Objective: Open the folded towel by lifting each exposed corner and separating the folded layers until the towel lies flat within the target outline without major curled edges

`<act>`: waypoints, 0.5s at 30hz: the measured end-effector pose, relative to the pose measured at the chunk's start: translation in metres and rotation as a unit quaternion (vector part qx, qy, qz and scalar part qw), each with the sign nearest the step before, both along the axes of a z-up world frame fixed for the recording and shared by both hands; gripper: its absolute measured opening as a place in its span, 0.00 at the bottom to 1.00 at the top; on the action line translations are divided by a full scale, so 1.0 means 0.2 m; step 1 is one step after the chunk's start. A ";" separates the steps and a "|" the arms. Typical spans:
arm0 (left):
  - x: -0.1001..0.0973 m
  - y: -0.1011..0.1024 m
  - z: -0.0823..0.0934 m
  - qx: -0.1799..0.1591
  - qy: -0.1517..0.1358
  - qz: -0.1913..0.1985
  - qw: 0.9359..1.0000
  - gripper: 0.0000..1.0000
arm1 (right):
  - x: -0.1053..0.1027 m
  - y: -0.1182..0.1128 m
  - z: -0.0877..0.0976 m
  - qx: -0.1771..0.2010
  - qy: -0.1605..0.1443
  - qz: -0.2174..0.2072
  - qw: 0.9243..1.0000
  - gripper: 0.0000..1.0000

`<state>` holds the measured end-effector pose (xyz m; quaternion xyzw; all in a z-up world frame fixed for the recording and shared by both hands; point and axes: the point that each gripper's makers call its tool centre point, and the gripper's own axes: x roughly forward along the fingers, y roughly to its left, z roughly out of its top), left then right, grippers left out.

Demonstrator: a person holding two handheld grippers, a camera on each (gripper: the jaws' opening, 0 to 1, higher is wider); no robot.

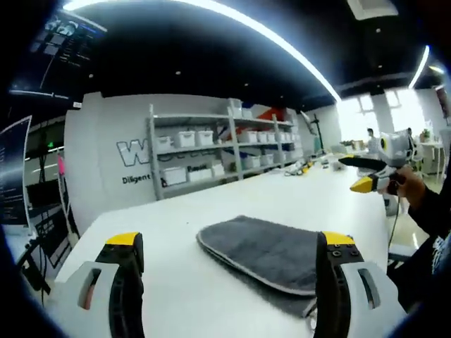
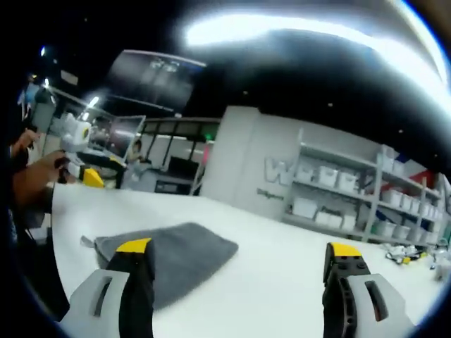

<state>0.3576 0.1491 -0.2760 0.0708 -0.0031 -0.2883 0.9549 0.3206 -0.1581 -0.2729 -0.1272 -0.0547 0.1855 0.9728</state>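
i have the left gripper [image 1: 229, 250] low in its own view with its jaws wide apart and nothing between them; the towel [image 1: 271, 253] lies folded on the white table [image 1: 211, 197], centre to lower right of that frame, its pale hem curving along the near edge; in the right gripper view the right gripper [image 2: 239, 262] also stands spread and empty, and the towel [image 2: 173, 257] sits lower left, partly behind the left jaw; no target outline is clear to me on the table.

as i judge it, nothing is gripped yet and the first corner lift is the step in hand; to do it well i would bring one gripper down at an exposed corner, pinch only the top layer by the hem rather than the whole stack, and lift gently while the other gripper pins the lower layer; i would peel slowly outward so the edge does not curl under.
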 end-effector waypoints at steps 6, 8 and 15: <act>-0.02 0.04 -0.05 -0.008 0.014 0.008 1.000 1.00 | 0.00 -0.03 -0.03 -0.013 0.000 -0.007 1.000 1.00; -0.02 0.06 -0.07 0.009 0.017 0.013 1.000 1.00 | 0.00 -0.02 -0.04 -0.014 0.003 -0.005 1.000 1.00; 0.00 0.12 -0.09 0.006 0.026 0.033 0.999 1.00 | -0.01 -0.04 -0.05 -0.030 0.001 -0.014 0.999 1.00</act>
